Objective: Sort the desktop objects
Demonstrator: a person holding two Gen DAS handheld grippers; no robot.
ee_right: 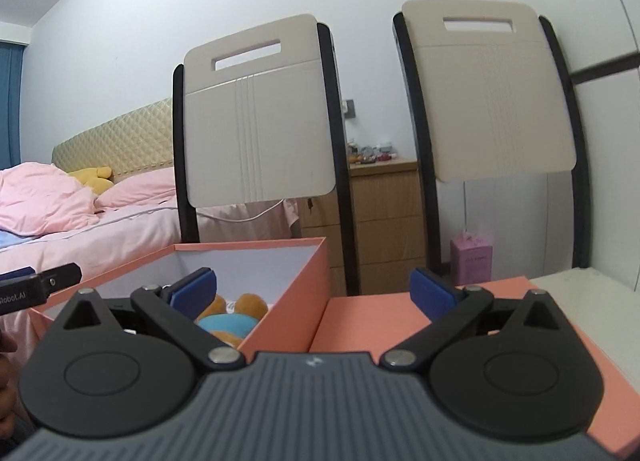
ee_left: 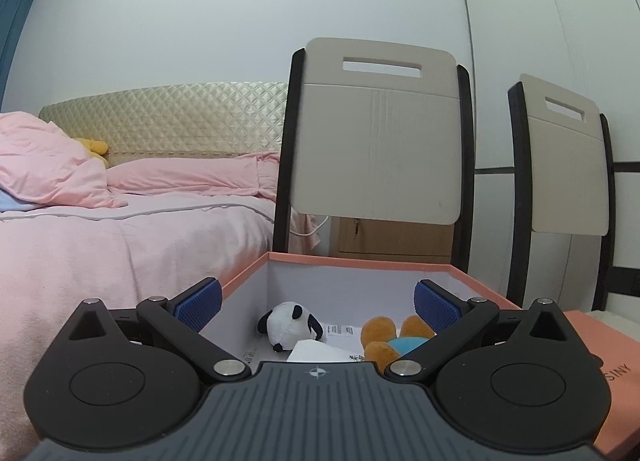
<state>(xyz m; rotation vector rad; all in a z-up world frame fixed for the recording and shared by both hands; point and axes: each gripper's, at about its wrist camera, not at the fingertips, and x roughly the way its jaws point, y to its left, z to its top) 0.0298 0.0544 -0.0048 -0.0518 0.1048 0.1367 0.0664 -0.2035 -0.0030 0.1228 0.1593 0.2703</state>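
An open salmon-pink box (ee_left: 360,261) with white inner walls stands in front of me. Inside lie a black-and-white panda plush (ee_left: 286,325), an orange and blue plush (ee_left: 390,337) and white paper slips (ee_left: 316,351). My left gripper (ee_left: 318,307) is open and empty, over the box's near edge. My right gripper (ee_right: 314,293) is open and empty, over the box's right corner (ee_right: 304,289) and the pink lid (ee_right: 372,321) lying beside it. The orange and blue plush (ee_right: 228,319) shows behind its left finger. The left gripper's tip (ee_right: 40,281) shows at the left edge.
Two chairs with beige backs (ee_left: 380,141) (ee_right: 492,101) stand right behind the box. A bed with pink bedding (ee_left: 120,221) is to the left. A wooden drawer unit (ee_right: 380,217) and a small pink box (ee_right: 471,261) stand by the wall. A white tabletop (ee_right: 592,293) lies right.
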